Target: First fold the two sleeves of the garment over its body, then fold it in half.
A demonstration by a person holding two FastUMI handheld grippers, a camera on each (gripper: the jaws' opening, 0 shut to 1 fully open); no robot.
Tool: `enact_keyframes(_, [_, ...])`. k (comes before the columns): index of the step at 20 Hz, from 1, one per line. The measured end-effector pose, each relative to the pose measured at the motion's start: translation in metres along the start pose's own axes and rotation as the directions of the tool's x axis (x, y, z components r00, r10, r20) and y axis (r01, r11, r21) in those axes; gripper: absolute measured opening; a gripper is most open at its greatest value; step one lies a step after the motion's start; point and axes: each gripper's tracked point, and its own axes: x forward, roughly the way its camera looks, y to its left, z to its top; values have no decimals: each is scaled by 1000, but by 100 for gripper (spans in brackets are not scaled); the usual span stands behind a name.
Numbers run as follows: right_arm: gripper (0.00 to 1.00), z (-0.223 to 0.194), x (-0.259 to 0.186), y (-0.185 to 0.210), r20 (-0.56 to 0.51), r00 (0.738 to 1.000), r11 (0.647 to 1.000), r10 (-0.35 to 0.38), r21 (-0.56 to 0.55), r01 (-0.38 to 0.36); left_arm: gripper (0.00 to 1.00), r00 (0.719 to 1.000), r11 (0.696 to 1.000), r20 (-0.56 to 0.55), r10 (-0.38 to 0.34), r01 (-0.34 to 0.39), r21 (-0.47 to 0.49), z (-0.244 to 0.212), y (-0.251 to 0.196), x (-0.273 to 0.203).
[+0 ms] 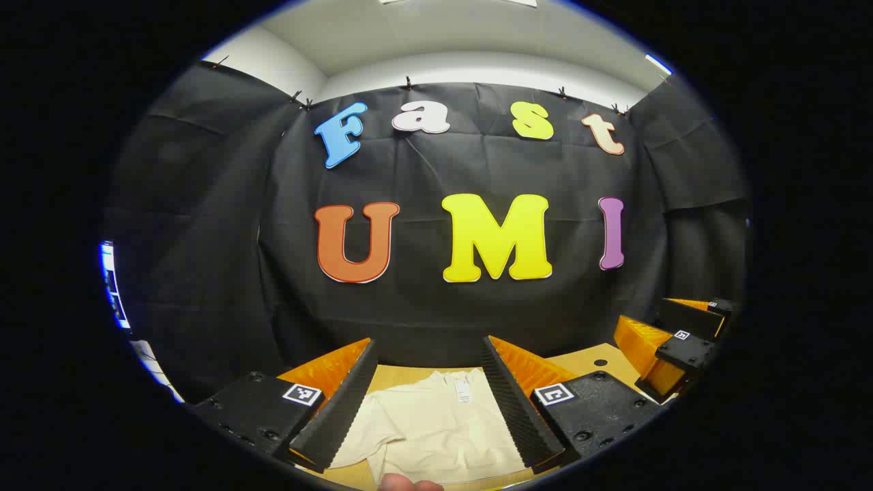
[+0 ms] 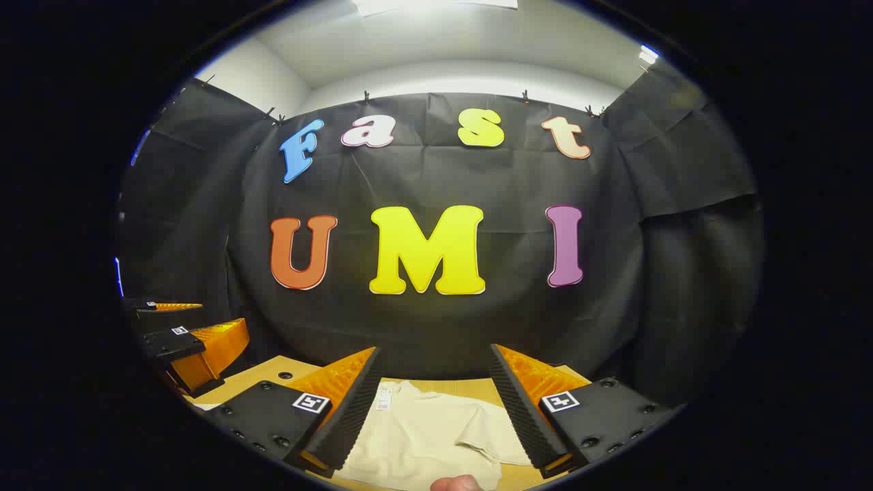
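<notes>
Both grippers hover with fingers spread wide, holding nothing: the left gripper (image 1: 430,402) and right gripper (image 2: 434,409) each frame the cream short-sleeved cotton garment (image 1: 436,426) lying flat on the light wooden table (image 1: 586,361). Risk, I'd say: a pinch grabs two layers near the rumpled sleeve (image 2: 487,426), dragging the whole body along.

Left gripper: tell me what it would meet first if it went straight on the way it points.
Probably the black cloth booth wall. The open left gripper points above the cream fabric garment on the wooden table; depth is unclear.
</notes>
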Motion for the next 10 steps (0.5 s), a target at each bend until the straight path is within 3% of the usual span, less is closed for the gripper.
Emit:
enact_keyframes(3, [96,0,6,9,3,999,999,38,-1,-38,97,1000,1000,7,7,-7,1,2,6,2])
enact_keyframes(10, [96,-2,12,8,-13,1000,1000,23,2,-23,97,1000,1000,-5,12,-12,-17,-1,12,9])
